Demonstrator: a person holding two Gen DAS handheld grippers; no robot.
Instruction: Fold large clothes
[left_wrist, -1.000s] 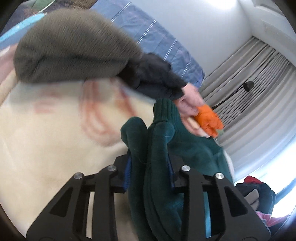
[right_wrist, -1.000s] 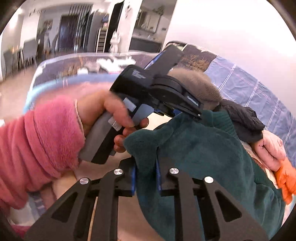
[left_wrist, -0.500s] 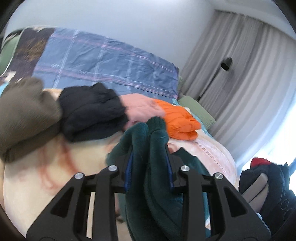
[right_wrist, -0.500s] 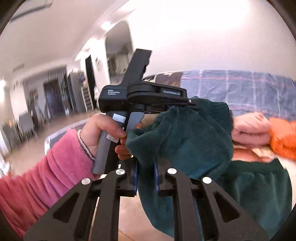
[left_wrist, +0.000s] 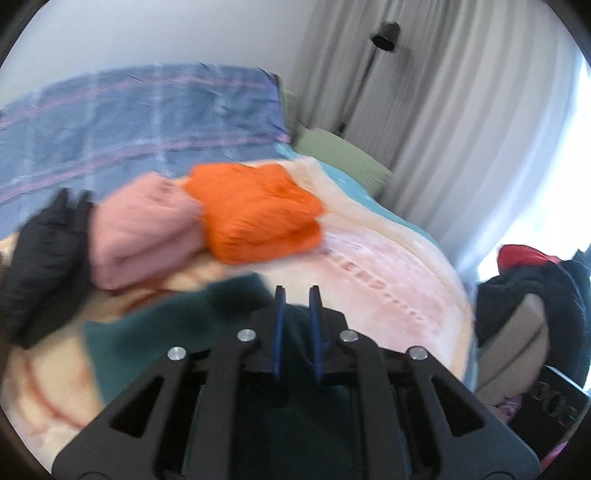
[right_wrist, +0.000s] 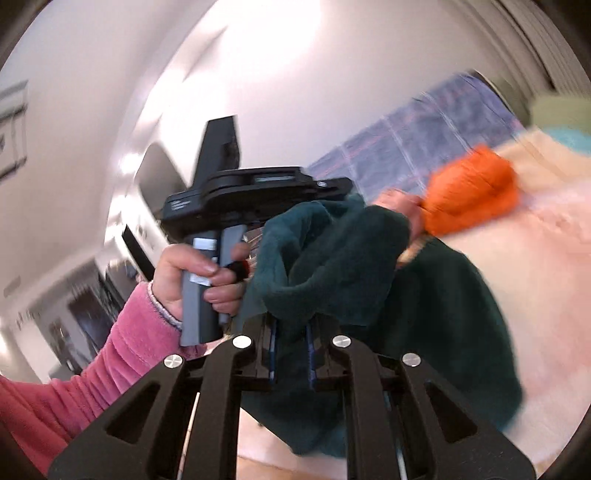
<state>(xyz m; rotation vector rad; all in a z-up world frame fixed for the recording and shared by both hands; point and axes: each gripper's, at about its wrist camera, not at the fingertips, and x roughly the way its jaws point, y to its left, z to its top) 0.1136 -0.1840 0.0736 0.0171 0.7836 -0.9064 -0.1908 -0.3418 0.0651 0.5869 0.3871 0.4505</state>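
A dark green fleece garment hangs bunched in front of me, its lower part lying on the cream blanket. My right gripper is shut on a fold of it. My left gripper has its blue pads a narrow gap apart with nothing raised between them; the green garment lies below and behind it. In the right wrist view the left gripper's body is held by a hand in a pink sleeve, its tip hidden by the green cloth.
Folded orange, pink and black clothes lie in a row on the cream blanket. A blue plaid cover lies behind. A pile of dark clothes stands at the right, curtains beyond.
The green cloth that stood up between the left gripper's pads is gone from them. Both views have swung towards the orange bundle. The right gripper still grips the green garment.
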